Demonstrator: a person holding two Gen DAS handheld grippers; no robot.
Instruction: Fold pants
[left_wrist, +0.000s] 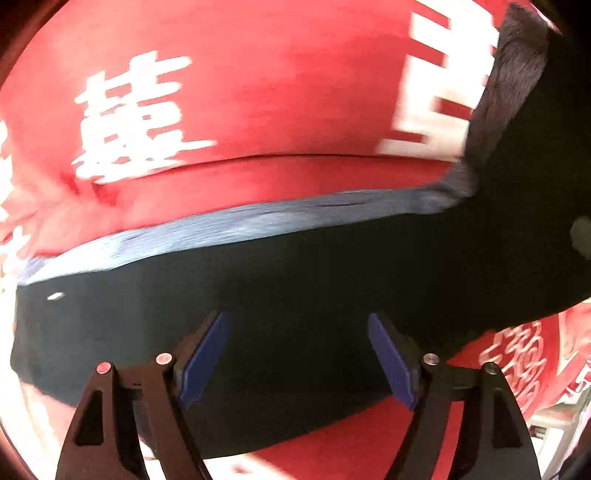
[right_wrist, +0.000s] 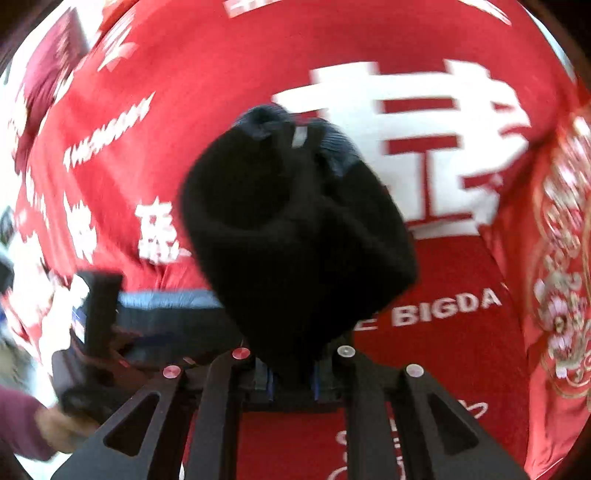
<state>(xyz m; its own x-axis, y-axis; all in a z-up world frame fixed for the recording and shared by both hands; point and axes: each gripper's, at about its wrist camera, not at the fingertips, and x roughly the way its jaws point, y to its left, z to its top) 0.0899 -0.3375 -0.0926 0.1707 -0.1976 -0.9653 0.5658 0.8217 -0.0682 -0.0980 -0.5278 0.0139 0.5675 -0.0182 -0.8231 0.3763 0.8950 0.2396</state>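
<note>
The black pants (left_wrist: 332, 266) lie across a red cloth, with a grey-blue band (left_wrist: 221, 225) along their far edge. My left gripper (left_wrist: 297, 321) hovers over them, open, its blue pads (left_wrist: 205, 354) wide apart and pressing on nothing. In the right wrist view, my right gripper (right_wrist: 291, 376) is shut on a bunched fold of the pants (right_wrist: 295, 240), which bulges up in front of the jaws and hides the fingertips. The left gripper's body (right_wrist: 98, 306) shows at the left edge of that view, beside the grey-blue band (right_wrist: 166, 299).
The red cloth (left_wrist: 258, 74) with large white characters covers the whole surface under the pants. It also shows in the right wrist view as the red cloth (right_wrist: 461, 288) with white lettering. A hand in a maroon sleeve (right_wrist: 22, 424) is at the lower left.
</note>
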